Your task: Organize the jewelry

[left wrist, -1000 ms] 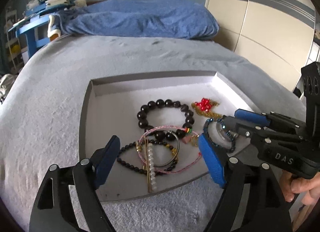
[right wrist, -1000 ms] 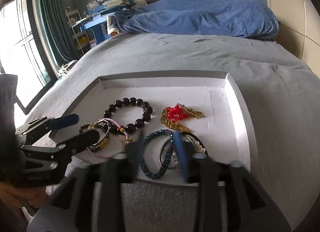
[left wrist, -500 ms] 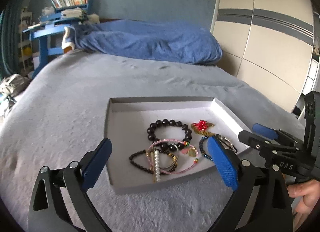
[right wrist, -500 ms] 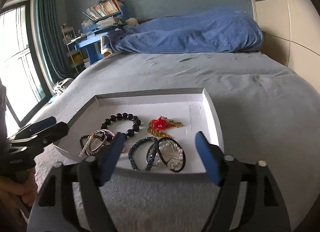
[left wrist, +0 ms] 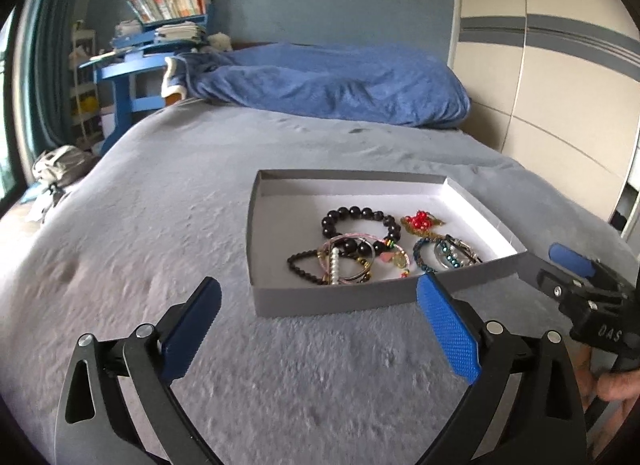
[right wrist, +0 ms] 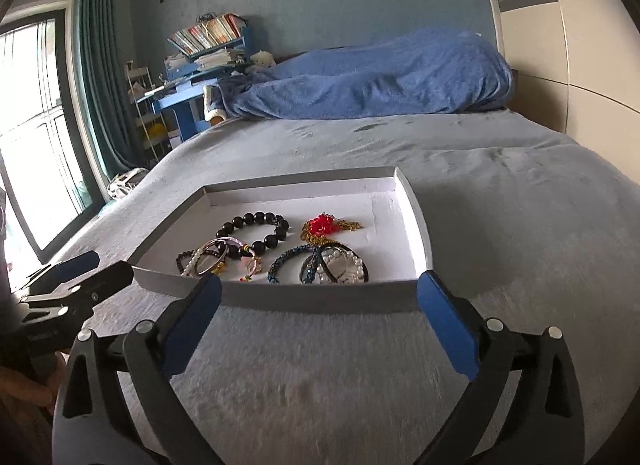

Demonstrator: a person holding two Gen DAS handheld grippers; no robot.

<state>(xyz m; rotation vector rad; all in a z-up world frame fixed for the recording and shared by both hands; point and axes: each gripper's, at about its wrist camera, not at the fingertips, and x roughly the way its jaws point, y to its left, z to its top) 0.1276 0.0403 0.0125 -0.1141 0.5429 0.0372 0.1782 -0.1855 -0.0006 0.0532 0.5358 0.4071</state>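
The left claw [left wrist: 318, 307] stands wide apart with nothing between its blue pads [left wrist: 448, 329]; its jaws have just been opening. The right claw [right wrist: 318, 305] is likewise spread wide and empty, its jaws just opened too. Both hang over the grey bed [right wrist: 500, 193], just short of the near wall of a shallow grey tray [left wrist: 340, 299]. Inside the tray lies the jewelry: a black bead bracelet [left wrist: 360, 219], a red and gold chain [left wrist: 420, 221], a pearl strand [left wrist: 334, 265] among thin bangles, and a dark blue beaded bracelet [right wrist: 288, 259]
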